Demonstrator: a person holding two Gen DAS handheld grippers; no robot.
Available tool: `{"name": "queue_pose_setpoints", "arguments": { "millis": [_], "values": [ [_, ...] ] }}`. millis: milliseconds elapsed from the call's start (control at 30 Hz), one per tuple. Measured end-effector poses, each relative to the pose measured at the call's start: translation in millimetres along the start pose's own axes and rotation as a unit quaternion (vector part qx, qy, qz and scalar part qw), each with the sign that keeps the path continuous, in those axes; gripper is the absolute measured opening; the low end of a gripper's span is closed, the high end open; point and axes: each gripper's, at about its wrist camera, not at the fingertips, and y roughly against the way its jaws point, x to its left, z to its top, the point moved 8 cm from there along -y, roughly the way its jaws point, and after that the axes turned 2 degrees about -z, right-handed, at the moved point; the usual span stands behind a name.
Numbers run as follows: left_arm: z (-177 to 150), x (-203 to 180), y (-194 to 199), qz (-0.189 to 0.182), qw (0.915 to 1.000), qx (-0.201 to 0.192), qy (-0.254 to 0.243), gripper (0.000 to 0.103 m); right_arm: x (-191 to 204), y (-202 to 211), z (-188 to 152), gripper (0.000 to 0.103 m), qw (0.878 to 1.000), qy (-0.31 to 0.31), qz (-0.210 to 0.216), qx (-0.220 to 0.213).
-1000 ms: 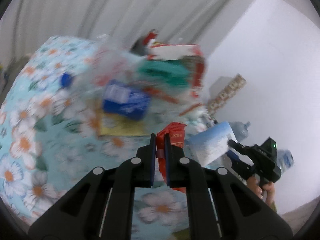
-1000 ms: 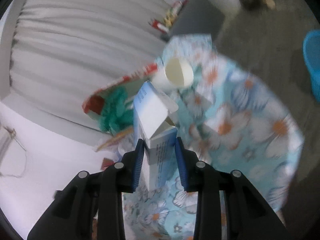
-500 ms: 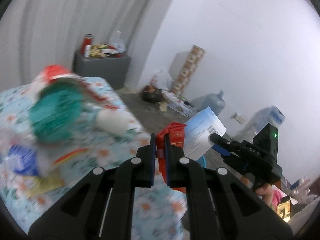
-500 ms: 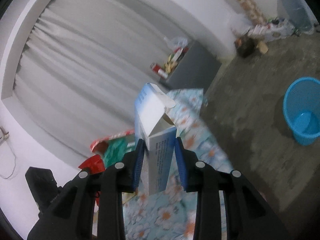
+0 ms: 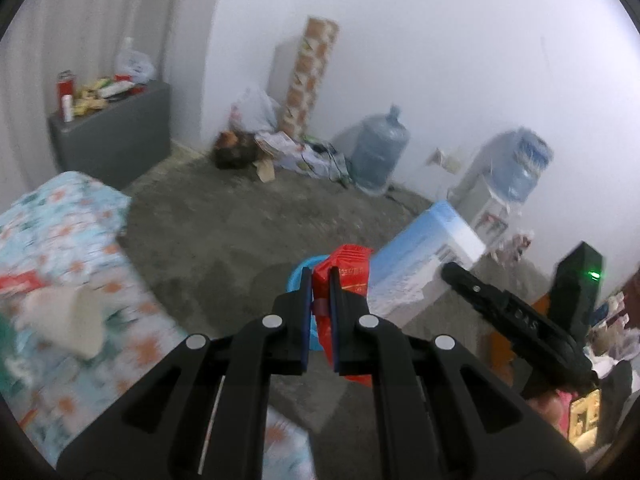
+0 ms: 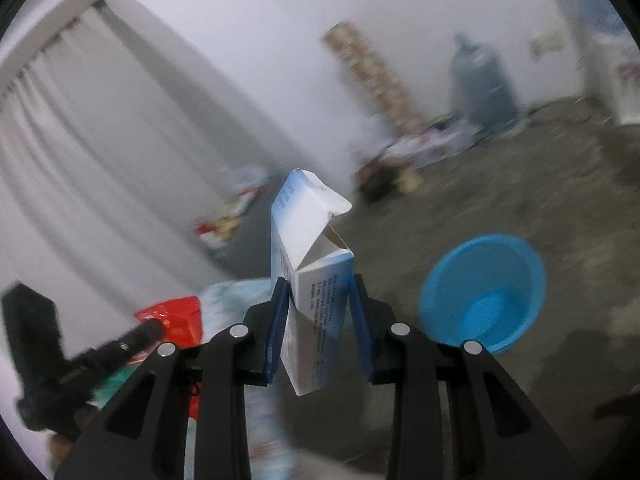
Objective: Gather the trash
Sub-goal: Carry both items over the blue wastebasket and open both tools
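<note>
Gripping a red wrapper (image 5: 347,276) in left tongs (image 5: 320,280), open-flapped carton (image 6: 316,280) in right tongs (image 6: 318,300); blue basin (image 6: 486,264) empty.

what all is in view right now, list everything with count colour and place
wrapper: 1, red, in left gripper
carton: 1, white and blue, flap open, in right gripper
basin: 1, blue, on floor
tablecloth: 1, floral light blue, left
paper cup: 1, cream, on its side on the tablecloth
cabinet: 1, grey, by curtain
water jugs: 2, blue-grey, by wall
patterned column: 1, orange and white, against wall
left gripper: black, shut on wrapper
right gripper: black, shut on carton
</note>
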Motion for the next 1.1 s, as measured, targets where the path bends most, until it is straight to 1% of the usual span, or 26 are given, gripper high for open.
{"name": "queue_pose_setpoints", "arguments": {
  "millis": [100, 233, 267, 300, 367, 400, 433, 467, 500, 533, 567, 600, 633, 667, 700, 767, 833, 933, 967, 1033, 1067, 1100],
  "values": [
    [5.1, -17.5, -53.4, -0.007, 0.9992, 0.03, -0.024, 0.006, -31.8, -10.5, 9.1, 0.031, 0.998, 0.003, -0.068, -0.017],
    [5.3, -34.4, -123.6, -0.013, 0.9966, 0.073, -0.036, 0.006, -71.8, -37.2, 13.1, 0.031, 0.99, -0.007, -0.141, -0.017],
    [7.2, -37.8, -137.6, -0.015, 0.9959, 0.081, -0.037, 0.006, -78.5, -42.2, 13.9, 0.031, 0.988, -0.01, -0.15, -0.015],
    [7.9, -42.7, -156.4, -0.012, 0.9947, 0.092, -0.044, 0.006, -88.3, -45.9, 13.8, 0.031, 0.987, -0.016, -0.162, -0.013],
    [8.4, -49.1, -183.0, -0.003, 0.9927, 0.102, -0.064, 0.006, -107.9, -59.0, 15.0, 0.031, 0.984, -0.03, -0.177, -0.01],
    [9.8, -52.9, -199.8, 0.0, 0.9916, 0.107, -0.073, 0.007, -117.7, -68.6, 16.1, 0.032, 0.983, -0.036, -0.181, -0.008],
    [10.4, -54.5, -217.0, 0.0, 0.9906, 0.114, -0.076, 0.011, -125.6, -69.9, 16.5, 0.033, 0.981, -0.042, -0.189, -0.008],
    [8.6, -56.4, -228.8, 0.0, 0.9894, 0.124, -0.075, 0.032, -138.4, -82.3, 19.2, 0.033, 0.978, -0.051, -0.201, -0.009],
    [8.3, -53.8, -247.4, 0.006, 0.988, 0.137, -0.072, 0.056, -147.1, -92.1, 20.0, 0.047, 0.978, -0.06, -0.198, -0.013],
    [9.4, -50.8, -258.1, 0.018, 0.988, 0.136, -0.07, 0.065, -158.4, -111.1, 17.7, 0.066, 0.978, -0.066, -0.198, -0.002],
    [9.4, -44.9, -266.1, 0.038, 0.9883, 0.128, -0.073, 0.069, -169.0, -119.0, 15.0, 0.068, 0.975, -0.07, -0.211, 0.011],
    [12.2, -42.1, -274.0, 0.052, 0.9875, 0.127, -0.077, 0.069, -179.5, -131.4, 11.8, 0.068, 0.972, -0.073, -0.223, 0.027],
    [11.8, -37.8, -277.7, 0.058, 0.9863, 0.131, -0.081, 0.069, -188.1, -145.1, 4.3, 0.068, 0.969, -0.075, -0.228, 0.051],
    [9.6, -32.7, -276.9, 0.062, 0.9857, 0.138, -0.074, 0.069, -191.0, -147.2, 1.3, 0.068, 0.968, -0.079, -0.23, 0.059],
    [11.2, -29.5, -274.6, 0.056, 0.9868, 0.137, -0.066, 0.069, -192.9, -148.0, -2.3, 0.068, 0.967, -0.085, -0.231, 0.062],
    [14.4, -25.6, -259.7, 0.044, 0.9903, 0.122, -0.05, 0.07, -188.8, -141.2, -3.4, 0.068, 0.968, -0.092, -0.226, 0.051],
    [18.2, -19.7, -246.4, 0.043, 0.9915, 0.114, -0.047, 0.07, -181.7, -135.5, -2.4, 0.068, 0.97, -0.093, -0.22, 0.044],
    [30.9, -21.5, -213.3, 0.041, 0.994, 0.087, -0.052, 0.07, -159.7, -123.4, -1.0, 0.068, 0.974, -0.08, -0.209, 0.031],
    [35.7, -23.5, -199.3, 0.039, 0.995, 0.075, -0.053, 0.07, -146.2, -117.5, 1.5, 0.068, 0.977, -0.071, -0.202, 0.026],
    [43.3, -30.7, -168.4, 0.022, 0.9971, 0.05, -0.053, 0.07, -123.3, -108.3, 7.1, 0.068, 0.979, -0.052, -0.194, 0.014],
    [46.7, -32.9, -153.5, 0.017, 0.9978, 0.037, -0.052, 0.07, -101.7, -99.0, 13.6, 0.069, 0.982, -0.034, -0.186, -0.001],
    [50.0, -34.9, -134.8, 0.013, 0.9984, 0.022, -0.05, 0.071, -89.1, -93.1, 19.1, 0.074, 0.984, -0.023, -0.179, -0.009]
  ]
}}
